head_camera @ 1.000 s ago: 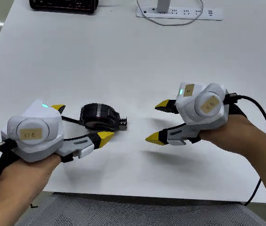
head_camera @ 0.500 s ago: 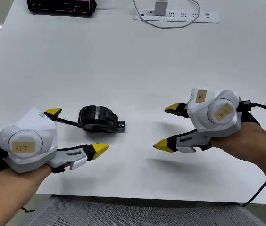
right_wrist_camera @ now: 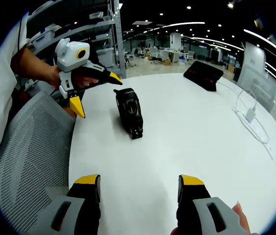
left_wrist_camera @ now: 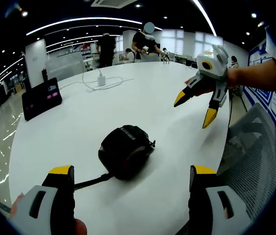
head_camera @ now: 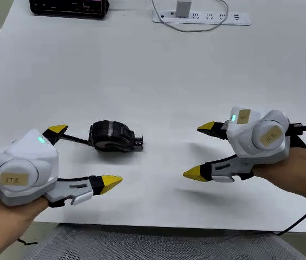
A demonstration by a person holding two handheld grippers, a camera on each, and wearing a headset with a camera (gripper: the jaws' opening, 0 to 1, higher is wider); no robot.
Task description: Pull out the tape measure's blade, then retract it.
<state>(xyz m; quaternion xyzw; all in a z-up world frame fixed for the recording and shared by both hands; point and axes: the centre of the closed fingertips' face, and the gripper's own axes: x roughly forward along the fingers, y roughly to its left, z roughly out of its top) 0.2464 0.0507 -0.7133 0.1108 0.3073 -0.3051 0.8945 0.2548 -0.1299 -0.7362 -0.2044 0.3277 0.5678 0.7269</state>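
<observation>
So both grippers are hovering just above the white tabletop (head_camera: 158,81) with nothing in them. The left gripper (head_camera: 85,155) is down at the near left edge, fingers spread wide apart, yellow tips pointing roughly right. The right gripper (head_camera: 197,150) is over on the right side, fingers also apart, tips aimed back to the left, so the two kinda face each other.

The tape measure (head_camera: 112,136) sits on the tabletop between them, closer to the left gripper and well apart from the right one. It's a black case, and neither gripper is touching it. The blade looks fully inside, with just the little hook end (head_camera: 139,142) poking out on the side facing the right gripper. A thin black strap (head_camera: 76,138) runs off the other side of the case toward the left gripper's far finger. I can't tell if it actually touches that finger.

Farther back on the tabletop there's a white power strip (head_camera: 202,17) with a white plug and a looped cable, plus a dark flat device (head_camera: 69,6) at the far left. A grey mesh chair (head_camera: 158,244) sits at the near edge.
</observation>
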